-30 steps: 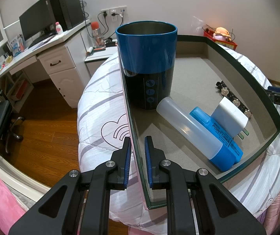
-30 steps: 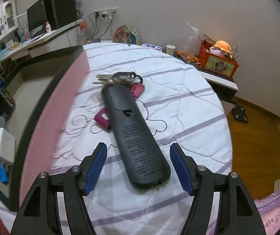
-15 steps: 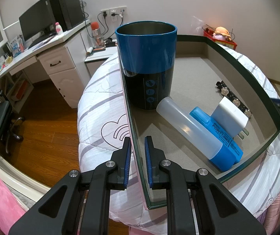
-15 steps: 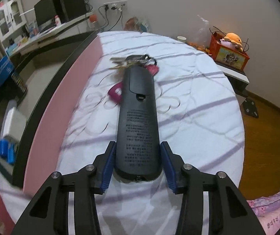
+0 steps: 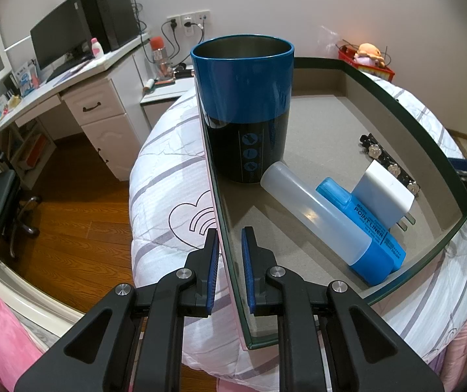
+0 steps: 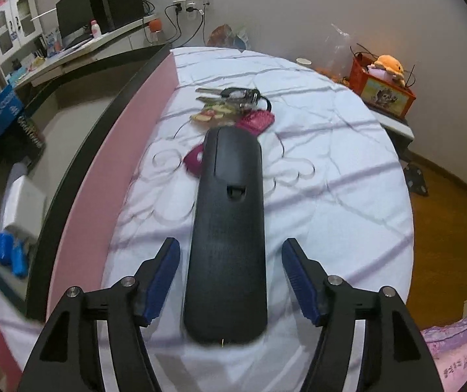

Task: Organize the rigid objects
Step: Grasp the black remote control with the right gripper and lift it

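Note:
In the left wrist view my left gripper point(image 5: 228, 238) is shut on the left wall of a tray point(image 5: 455, 202) with a pink outside, green rim and grey floor. In the tray stand or lie a blue cup point(image 5: 243, 104), a clear bottle with a blue cap point(image 5: 315, 215), a blue marker box point(image 5: 364, 225), a white charger plug point(image 5: 383, 192) and a black hair clip point(image 5: 377, 153). In the right wrist view a black remote point(image 6: 230, 228) lies back-up on the white quilt. My right gripper point(image 6: 230, 245) straddles its near end, jaws opening, with a gap on each side.
Beyond the remote lie a bunch of keys point(image 6: 233, 94) and small pink items point(image 6: 256, 121). The tray's pink wall point(image 6: 119, 163) runs along the remote's left. A desk point(image 5: 70, 91) and a wooden floor point(image 5: 70, 215) lie past the bed's edge.
My right gripper closed on the slanted remote, which turned in line with the fingers, and the jaws have now parted again. The left gripper and tray have not moved.

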A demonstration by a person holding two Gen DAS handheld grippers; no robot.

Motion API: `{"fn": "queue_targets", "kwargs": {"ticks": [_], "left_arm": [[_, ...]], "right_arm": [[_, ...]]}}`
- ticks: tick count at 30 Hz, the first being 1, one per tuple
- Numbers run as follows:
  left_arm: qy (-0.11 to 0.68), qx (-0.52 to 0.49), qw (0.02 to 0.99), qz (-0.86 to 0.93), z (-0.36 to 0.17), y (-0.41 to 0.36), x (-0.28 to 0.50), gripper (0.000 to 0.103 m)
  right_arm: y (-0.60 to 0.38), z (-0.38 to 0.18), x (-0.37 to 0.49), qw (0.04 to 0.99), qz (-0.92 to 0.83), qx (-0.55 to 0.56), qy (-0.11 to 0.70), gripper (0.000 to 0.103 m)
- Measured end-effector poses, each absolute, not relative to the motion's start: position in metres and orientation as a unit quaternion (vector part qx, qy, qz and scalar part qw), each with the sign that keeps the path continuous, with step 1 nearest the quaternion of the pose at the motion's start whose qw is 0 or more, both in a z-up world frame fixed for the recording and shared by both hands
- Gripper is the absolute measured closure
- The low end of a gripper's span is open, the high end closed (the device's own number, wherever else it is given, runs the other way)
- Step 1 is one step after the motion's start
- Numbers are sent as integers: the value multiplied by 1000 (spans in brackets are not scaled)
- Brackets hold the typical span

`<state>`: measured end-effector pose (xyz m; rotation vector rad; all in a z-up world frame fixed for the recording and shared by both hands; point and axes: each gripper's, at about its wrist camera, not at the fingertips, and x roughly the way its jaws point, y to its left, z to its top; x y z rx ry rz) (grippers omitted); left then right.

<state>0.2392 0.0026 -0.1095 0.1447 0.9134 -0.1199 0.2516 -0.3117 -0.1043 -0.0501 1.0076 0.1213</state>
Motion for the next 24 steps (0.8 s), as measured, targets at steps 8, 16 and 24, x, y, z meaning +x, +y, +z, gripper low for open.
{"fn": "queue_targets", "kwargs": {"ticks": [8,16,24], "left_arm": [[440,70,893,-57,-109,3,239,90],[440,69,893,-58,-110,3,240,91],[440,69,893,-58,-110,2,239,91]], "right_arm": [[-308,-108,271,880,70,-22,470,31],[-322,-105,267,884,83,-1,460,60],[-310,-100,260,886,81,-18,457,60]]}}
